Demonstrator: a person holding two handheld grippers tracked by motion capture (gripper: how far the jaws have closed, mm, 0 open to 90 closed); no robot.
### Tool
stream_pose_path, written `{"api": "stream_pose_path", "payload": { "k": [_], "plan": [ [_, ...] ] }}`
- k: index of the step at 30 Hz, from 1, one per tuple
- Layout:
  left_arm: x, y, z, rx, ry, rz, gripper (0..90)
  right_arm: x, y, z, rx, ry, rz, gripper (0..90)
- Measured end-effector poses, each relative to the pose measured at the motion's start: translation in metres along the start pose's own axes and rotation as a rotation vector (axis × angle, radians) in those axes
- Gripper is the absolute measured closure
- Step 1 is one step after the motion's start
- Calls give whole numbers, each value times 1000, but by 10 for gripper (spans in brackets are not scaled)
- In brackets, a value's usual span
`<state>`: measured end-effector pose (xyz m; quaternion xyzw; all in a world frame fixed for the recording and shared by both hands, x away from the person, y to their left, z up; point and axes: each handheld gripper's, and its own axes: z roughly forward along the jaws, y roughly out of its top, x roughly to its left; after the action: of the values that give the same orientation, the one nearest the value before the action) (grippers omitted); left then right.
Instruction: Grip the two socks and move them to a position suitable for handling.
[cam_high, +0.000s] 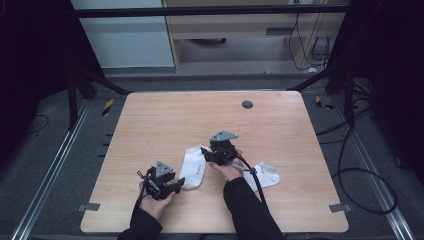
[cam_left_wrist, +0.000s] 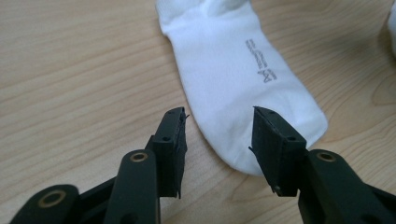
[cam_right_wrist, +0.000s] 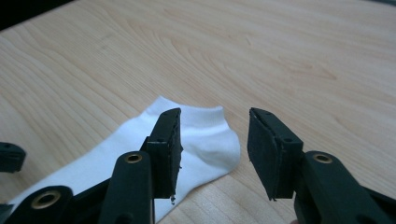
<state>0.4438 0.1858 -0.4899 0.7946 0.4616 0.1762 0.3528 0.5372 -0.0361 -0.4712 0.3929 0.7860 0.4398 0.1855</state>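
A white ankle sock (cam_high: 194, 165) lies flat on the wooden table (cam_high: 165, 120), near its front middle. Grey lettering runs along this sock (cam_left_wrist: 233, 79) in the left gripper view. My left gripper (cam_high: 181, 184) is open at the sock's toe end, and in its own view the toe lies between the jaws of the left gripper (cam_left_wrist: 219, 126). My right gripper (cam_high: 204, 151) is open over the far end of the sock (cam_right_wrist: 205, 140); there the rounded end lies between and behind the jaws of the right gripper (cam_right_wrist: 214, 116). A second white sock (cam_high: 267, 174) lies to the right, partly under the right forearm and cable.
A dark round grommet (cam_high: 247, 104) sits in the table near its far edge. The rear half of the tabletop is bare wood. Black frame bars, floor rails and loose cables (cam_high: 350, 165) surround the table. An edge of the second sock (cam_left_wrist: 391, 23) shows at the far right.
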Motion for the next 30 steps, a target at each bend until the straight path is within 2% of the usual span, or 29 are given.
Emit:
{"api": "stream_pose_path", "payload": {
  "k": [2, 6, 10, 13, 16, 23, 27, 30],
  "plan": [
    [-2, -2, 2, 23, 9, 6, 563, -1, -4, 8, 25, -12, -5, 572],
    [-3, -3, 4, 33, 11, 6, 608, -3, -10, 18, 70, -22, -7, 613],
    [-5, -3, 5, 47, 8, 18, 667, -4, -15, 25, 85, -29, -11, 635],
    [-7, -2, 5, 48, 7, 24, 710, -7, -17, 29, 89, -29, 5, 676],
    [-8, -2, 5, 49, 3, 25, 753, -7, -18, 30, 96, -29, 4, 715],
    [-9, -1, 6, 59, -14, 18, 857, -4, -20, 32, 112, -21, 7, 869],
    [-8, 0, 5, 50, -12, 18, 872, -4, -19, 28, 110, -2, 15, 882],
    [-4, 3, 0, 30, 0, 23, 874, -4, -18, 18, 88, 13, 19, 881]
  ]
}}
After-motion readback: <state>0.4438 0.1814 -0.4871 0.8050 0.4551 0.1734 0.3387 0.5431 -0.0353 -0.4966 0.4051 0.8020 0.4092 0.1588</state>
